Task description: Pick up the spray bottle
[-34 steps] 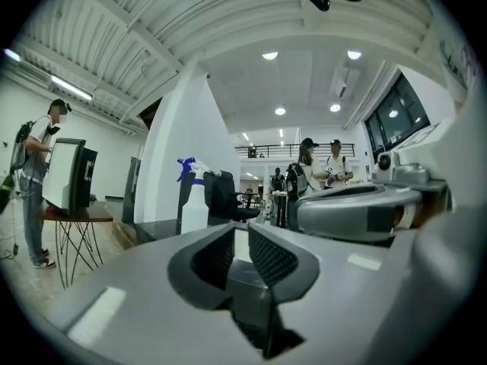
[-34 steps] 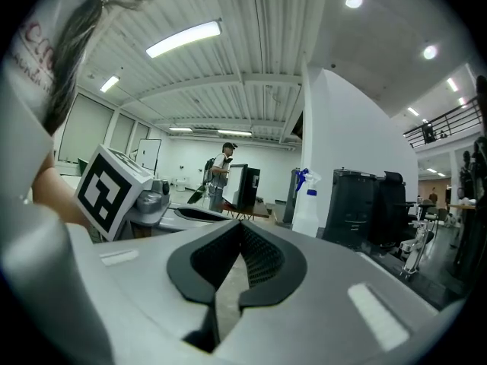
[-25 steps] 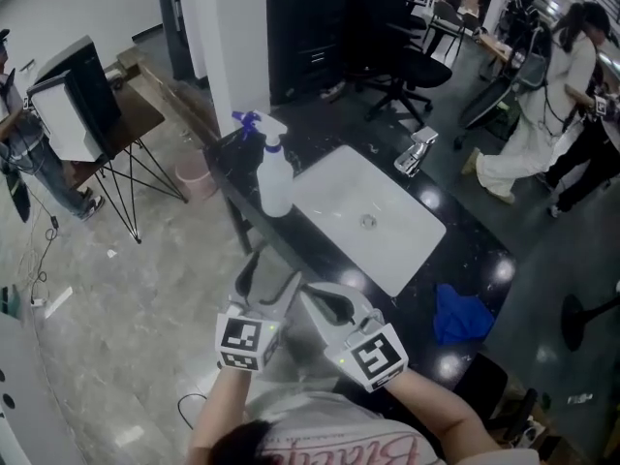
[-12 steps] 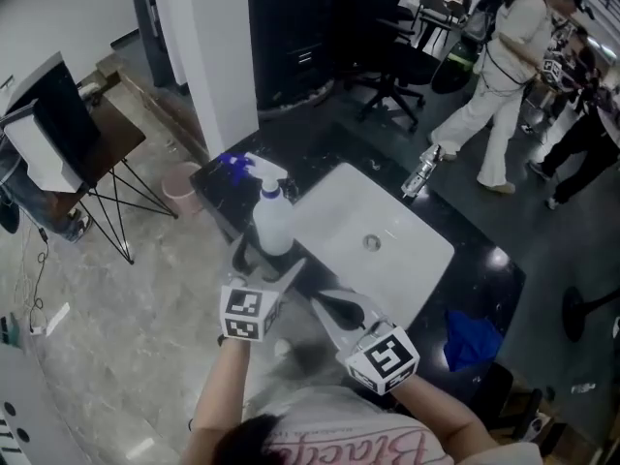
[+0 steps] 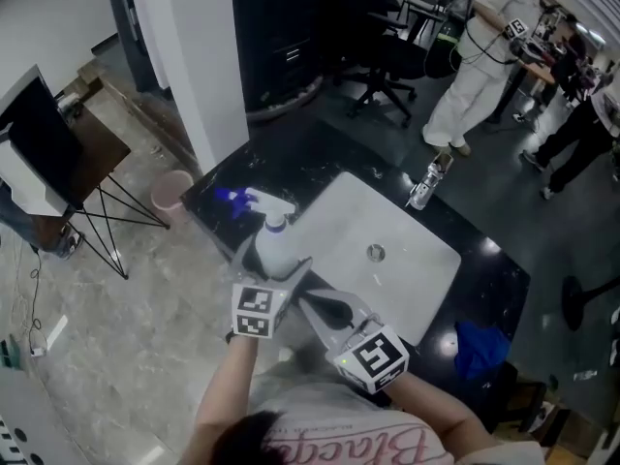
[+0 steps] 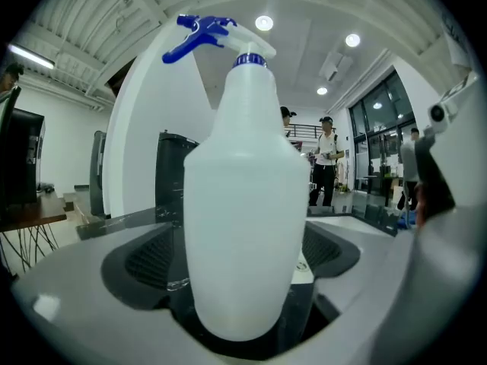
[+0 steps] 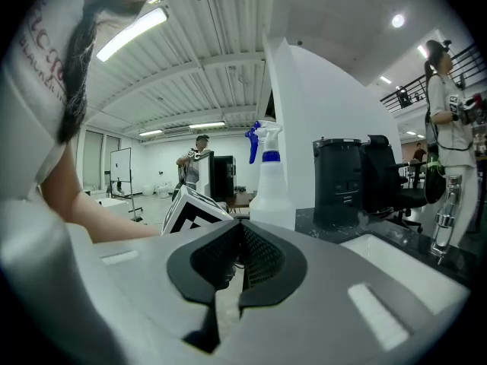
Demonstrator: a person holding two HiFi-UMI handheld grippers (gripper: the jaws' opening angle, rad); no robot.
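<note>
A white spray bottle point(image 5: 274, 247) with a blue trigger head stands upright on the black counter point(image 5: 320, 168), just left of the sink. My left gripper point(image 5: 274, 263) is open wide, one jaw on each side of the bottle's lower body. In the left gripper view the bottle point(image 6: 247, 204) fills the middle, and the ribbed pads point(image 6: 148, 257) stand a little apart from its sides. My right gripper point(image 5: 310, 303) is shut and empty, close behind and to the right of the left one. In the right gripper view the bottle point(image 7: 270, 192) stands beyond its closed jaws point(image 7: 240, 261).
A white sink basin point(image 5: 387, 250) with a chrome faucet point(image 5: 423, 187) takes up the counter's middle. A blue cloth point(image 5: 480, 342) lies at the near right. A white pillar point(image 5: 194, 56), a pink bin point(image 5: 172, 190) and office chairs point(image 5: 387, 66) stand beyond; people walk at the back right.
Both grippers moved forward to the counter. The left jaws opened wider and now flank the bottle. The right stayed shut. The person in white walked across the back.
</note>
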